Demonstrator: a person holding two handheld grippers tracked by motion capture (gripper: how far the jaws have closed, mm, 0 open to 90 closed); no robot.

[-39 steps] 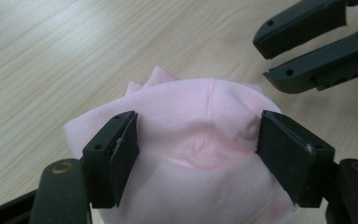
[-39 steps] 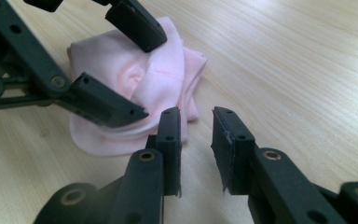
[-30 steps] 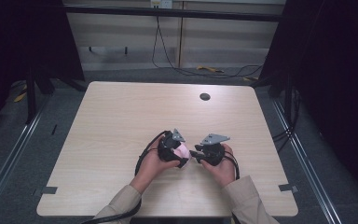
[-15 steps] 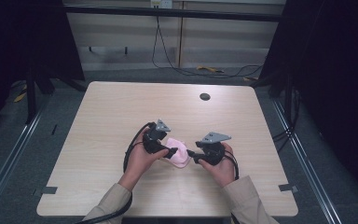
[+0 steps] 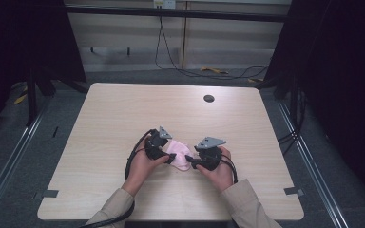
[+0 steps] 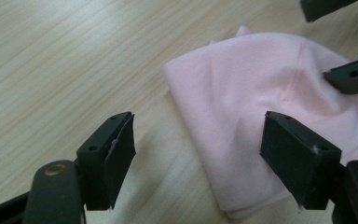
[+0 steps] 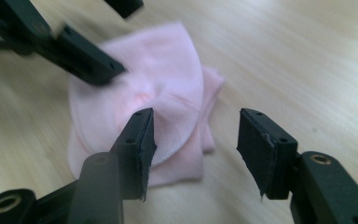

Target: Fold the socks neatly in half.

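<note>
A pink folded cloth (image 5: pixel 179 156) lies flat on the wooden table (image 5: pixel 123 114), between my two hands. My left gripper (image 5: pixel 170 157) is open and its jaws have just been closing. In the left gripper view, the cloth's (image 6: pixel 261 70) left edge lies between the jaws of the left gripper (image 6: pixel 200 130), unpinched. My right gripper (image 5: pixel 190 162) faces it from the other side, open, its jaws having just been opening. In the right gripper view, the right gripper (image 7: pixel 196 121) straddles the near corner of the cloth (image 7: pixel 168 65); its left jaw rests over the fabric. The left gripper (image 7: pixel 116 37) shows beyond.
A round cable hole (image 5: pixel 209 98) sits near the table's far edge. Black cables trail from both grippers toward the table's near edge. Dark curtains and metal frame rails flank the table on both sides.
My left gripper has drawn away to the left, and the cloth, bunched between the two grippers before, now lies spread on the table. The right hand has stayed put.
</note>
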